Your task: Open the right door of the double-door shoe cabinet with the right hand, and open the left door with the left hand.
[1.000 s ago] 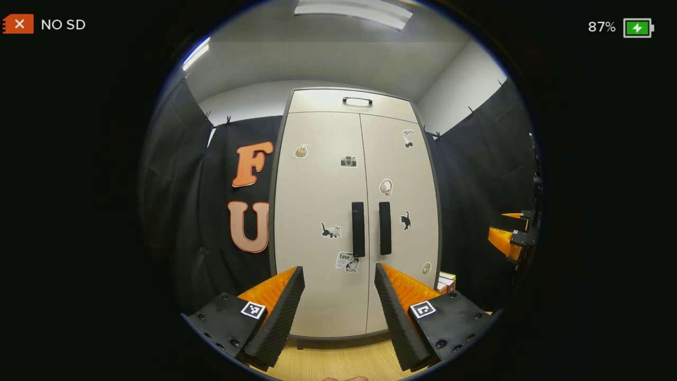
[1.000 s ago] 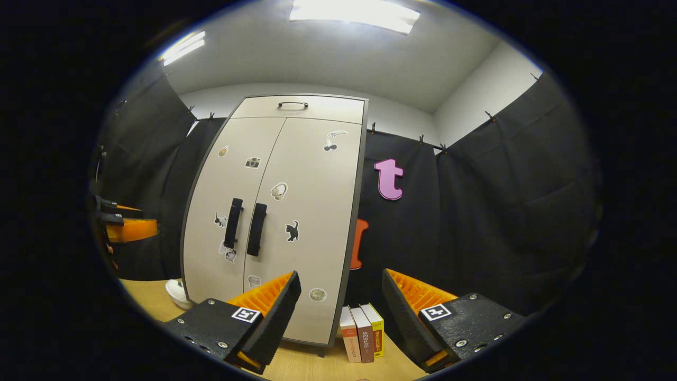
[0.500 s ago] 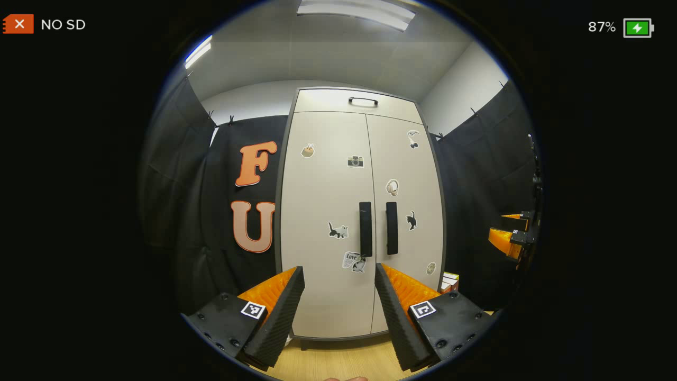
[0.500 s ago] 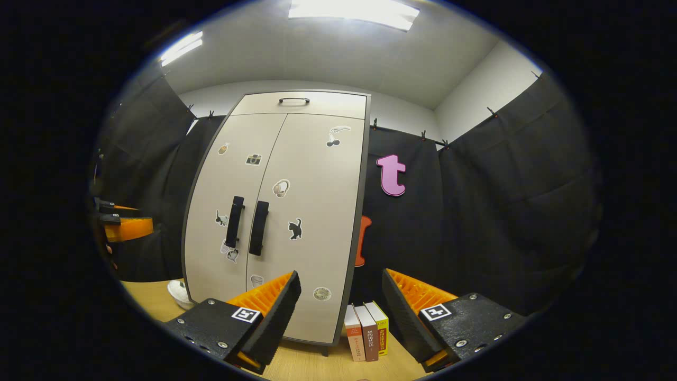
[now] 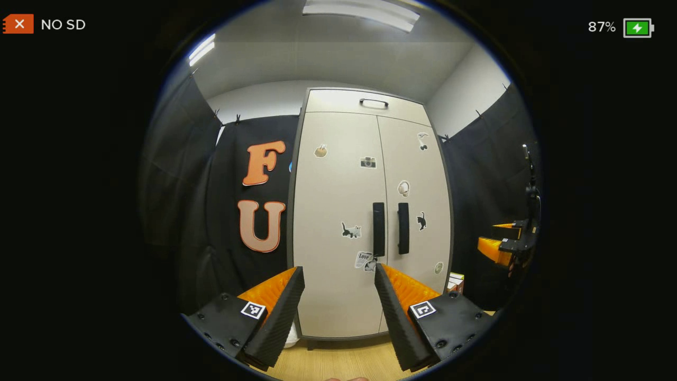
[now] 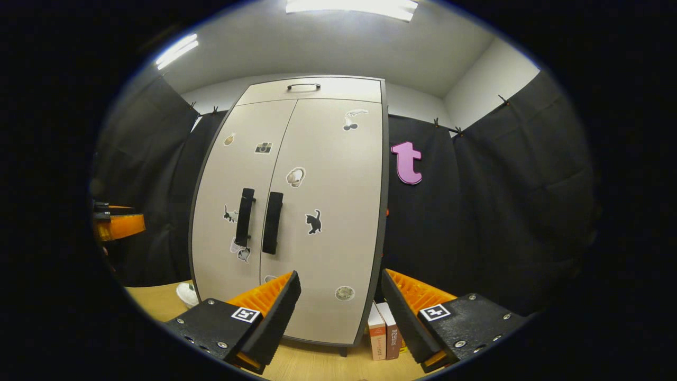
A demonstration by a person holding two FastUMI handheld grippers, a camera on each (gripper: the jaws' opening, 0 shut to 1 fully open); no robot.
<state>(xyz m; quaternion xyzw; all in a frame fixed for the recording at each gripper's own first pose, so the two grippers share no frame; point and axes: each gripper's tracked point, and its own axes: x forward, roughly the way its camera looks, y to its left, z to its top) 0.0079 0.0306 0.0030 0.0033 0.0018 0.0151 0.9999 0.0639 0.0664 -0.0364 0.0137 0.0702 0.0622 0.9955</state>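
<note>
both doors shut on the cabinet (image 5: pixel 370 211), which stands on the wood table (image 6: pixel 153 299). left gripper (image 5: pixel 338 275) spread wide, empty, short of the left handle (image 5: pixel 378 229). right gripper (image 6: pixel 341 280) also wide, empty, off the right handle (image 6: pixel 272 222). books (image 6: pixel 383 330) beside the cabinet, white thing (image 6: pixel 186 293) at its left, maybe a bowl.

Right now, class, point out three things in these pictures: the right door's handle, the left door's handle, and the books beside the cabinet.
right door handle (image 6: pixel 272 223), right gripper view, middle of the bar.
left door handle (image 5: pixel 378 229), left gripper view, middle of the bar.
books (image 6: pixel 377 337), right gripper view, spine of the nearest book.
</note>
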